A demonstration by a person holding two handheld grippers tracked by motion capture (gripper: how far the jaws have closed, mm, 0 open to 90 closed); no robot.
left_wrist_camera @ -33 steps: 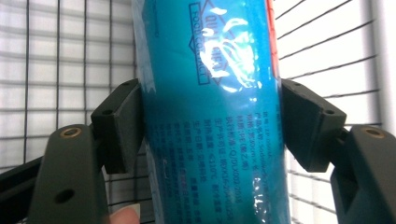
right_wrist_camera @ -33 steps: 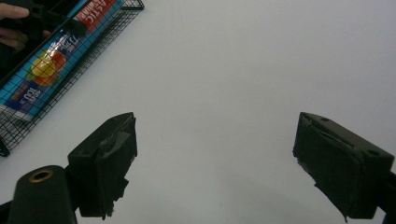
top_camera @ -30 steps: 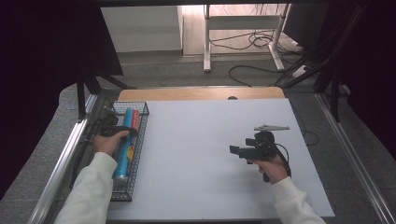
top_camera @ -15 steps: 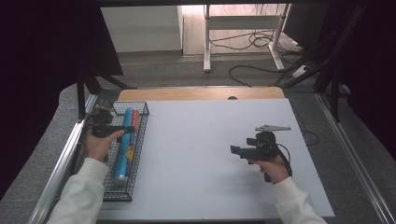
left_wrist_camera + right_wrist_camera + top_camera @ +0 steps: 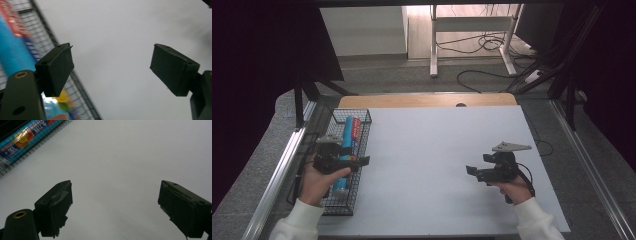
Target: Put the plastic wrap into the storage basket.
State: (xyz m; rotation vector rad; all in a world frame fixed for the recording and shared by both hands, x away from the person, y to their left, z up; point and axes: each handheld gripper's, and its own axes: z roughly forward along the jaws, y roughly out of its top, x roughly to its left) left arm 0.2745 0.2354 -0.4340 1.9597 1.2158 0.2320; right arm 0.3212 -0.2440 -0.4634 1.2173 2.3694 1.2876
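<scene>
both grippers empty: the left gripper (image 5: pixel 362 161), jaws just opened, above a basket (image 5: pixel 362 131) holding a blue tube (image 5: pixel 346 134); the right gripper (image 5: pixel 472 171) spread over the table (image 5: pixel 432 145).

At the left of the high view, a black wire basket (image 5: pixel 360 150) holds a glossy blue tube (image 5: pixel 346 135), perhaps plastic; the table (image 5: pixel 437 150) is matt, smooth white.

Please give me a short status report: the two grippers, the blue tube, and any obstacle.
Left gripper open, empty, jaws just opened, over black wire basket. Right gripper open, empty. Blue cylindrical tube lies in the basket. No obstacle on the white table.
</scene>
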